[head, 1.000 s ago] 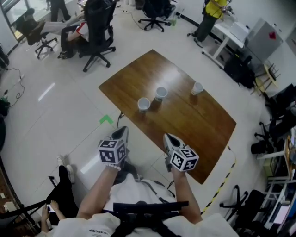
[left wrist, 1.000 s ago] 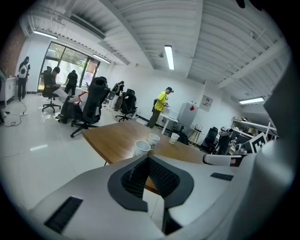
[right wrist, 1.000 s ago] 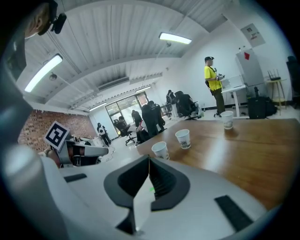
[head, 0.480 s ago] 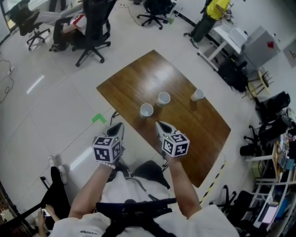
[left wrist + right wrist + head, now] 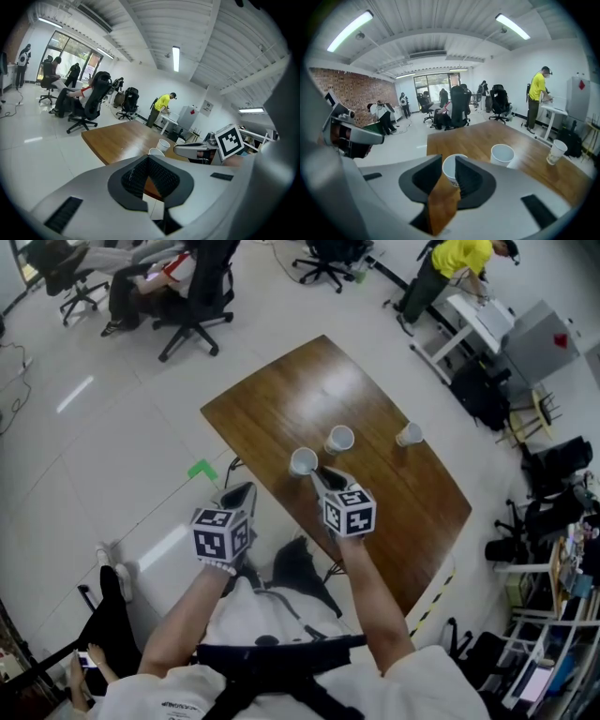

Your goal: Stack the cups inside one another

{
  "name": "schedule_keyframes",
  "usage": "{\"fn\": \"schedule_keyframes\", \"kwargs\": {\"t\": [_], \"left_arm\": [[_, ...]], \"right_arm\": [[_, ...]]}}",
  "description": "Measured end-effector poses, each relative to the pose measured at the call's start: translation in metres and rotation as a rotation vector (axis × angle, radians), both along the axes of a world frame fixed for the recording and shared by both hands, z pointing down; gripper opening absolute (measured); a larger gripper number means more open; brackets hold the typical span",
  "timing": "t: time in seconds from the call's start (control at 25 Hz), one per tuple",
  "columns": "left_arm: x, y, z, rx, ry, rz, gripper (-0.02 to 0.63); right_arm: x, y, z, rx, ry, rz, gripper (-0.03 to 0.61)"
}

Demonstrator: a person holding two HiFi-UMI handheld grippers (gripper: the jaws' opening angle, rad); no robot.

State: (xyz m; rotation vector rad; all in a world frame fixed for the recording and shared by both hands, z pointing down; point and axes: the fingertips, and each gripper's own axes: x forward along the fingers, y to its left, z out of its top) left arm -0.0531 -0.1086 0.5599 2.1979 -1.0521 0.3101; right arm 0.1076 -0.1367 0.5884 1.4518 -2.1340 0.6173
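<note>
**Right gripper at the near cup, left gripper off the table edge**

Head view, lower left of centre: the left gripper [image 5: 239,495] is over the floor, just off the near edge of the table [image 5: 272,395]. Only the left gripper view shows its jaws, with tips together and nothing held.

Three white cups stand upright on the wood, each alone.

- **Near cup:** the near cup [image 5: 303,462] sits at frame centre, with the right gripper [image 5: 322,479] just beside it on the right. The head view doesn't show that gap. In the right gripper view the jaws have just been opening and stand partly apart. The near cup [image 5: 451,171] sits in the gap at the tips, and the pads are not clearly pressing it.
- **Middle cup:** the middle cup [image 5: 339,439] is just up-right of the near one.
- **Far cup:** the far cup [image 5: 409,434] is well apart, further right.

The left gripper view shows only two cups.
</note>
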Motion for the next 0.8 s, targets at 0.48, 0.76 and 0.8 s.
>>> {"fn": "schedule_keyframes", "kwargs": {"t": [0.48, 0.76, 0.8], "left_arm": [[0.025, -0.013, 0.009, -0.015, 0.001, -0.026, -0.003], [0.020, -0.019, 0.015, -0.032, 0.010, -0.057, -0.002], [0.019, -0.019, 0.016, -0.034, 0.011, -0.059, -0.003]], "right_arm": [[-0.023, -0.032, 0.042, -0.123, 0.115, -0.180, 0.138], [-0.047, -0.036, 0.057, -0.171, 0.169, -0.232, 0.137], [-0.048, -0.036, 0.061, -0.179, 0.177, -0.236, 0.135]]}}
